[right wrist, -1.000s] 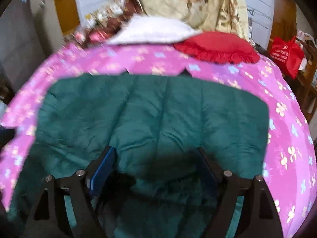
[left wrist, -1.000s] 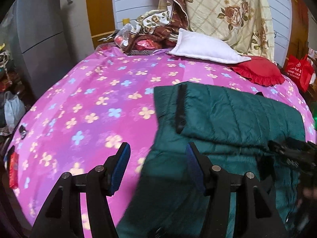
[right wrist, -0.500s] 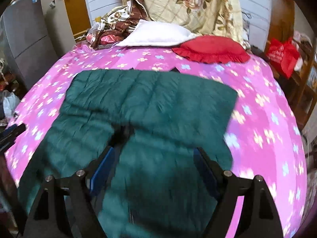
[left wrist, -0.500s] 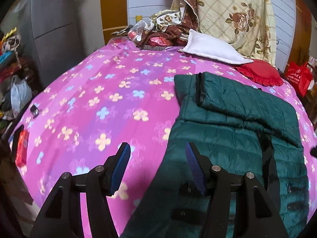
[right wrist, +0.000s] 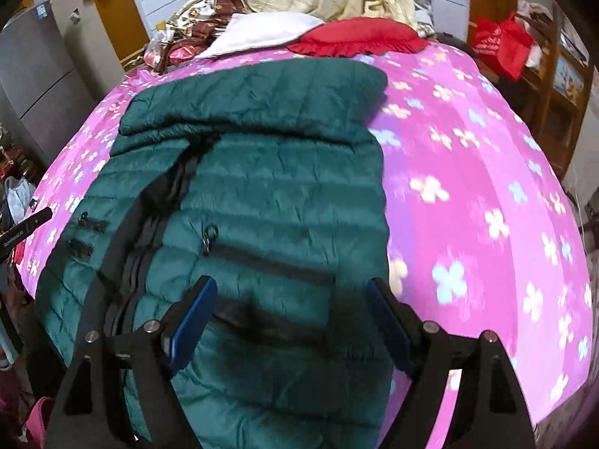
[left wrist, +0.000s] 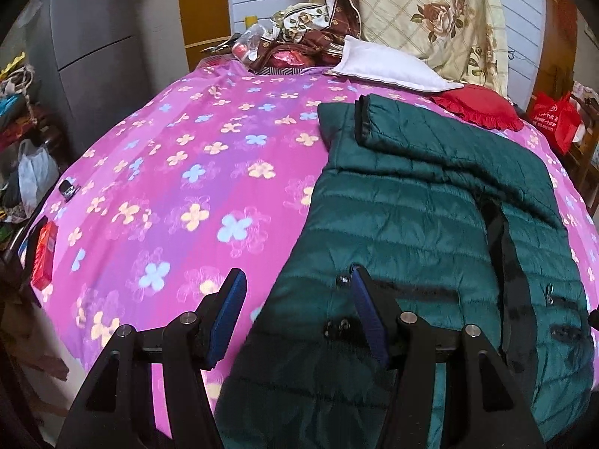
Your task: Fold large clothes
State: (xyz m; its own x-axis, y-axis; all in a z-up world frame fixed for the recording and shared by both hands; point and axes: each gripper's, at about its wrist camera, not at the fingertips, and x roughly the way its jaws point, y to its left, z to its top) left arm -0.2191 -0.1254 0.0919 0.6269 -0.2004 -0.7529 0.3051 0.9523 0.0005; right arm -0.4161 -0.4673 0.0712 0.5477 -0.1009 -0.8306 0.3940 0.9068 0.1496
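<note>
A: Starting at the left edge, what is there?

B: A tall grey cabinet (left wrist: 93, 48) stands beside the bed, and a flat red packet (left wrist: 44, 250) lies on the bed's left margin. The pink bedspread with pale flower print (left wrist: 179, 172) covers the whole bed.

A: And the left hand-held gripper?

B: The left hand-held gripper (left wrist: 295, 314) hangs over the near edge with its blue-padded fingers (left wrist: 228, 314) wide apart and nothing between them. One finger is above the pink spread, the other above the garment's left edge.

A: Where is the garment?

B: The dark green quilted puffer jacket (left wrist: 404, 217) lies flat on the right half of the bed as the left camera sees it, front side up, with its black zipper running lengthwise. Its far part is folded over on itself in a thick band, and its near hem reaches the bed's front edge.

A: Further right?

B: The right hand-held gripper (right wrist: 290, 321) hovers over the jacket's near part, fingers spread wide, gripping nothing; a black pocket zipper (right wrist: 262, 258) lies just ahead of it. Beyond the jacket sit a white rectangular pillow (left wrist: 389, 71) and a red frilled cushion (right wrist: 359, 37), touching each other, with a cream rose-patterned quilt (left wrist: 430, 15) heaped behind them. A red shopping bag (right wrist: 501, 45) stands off the bed's right side
</note>
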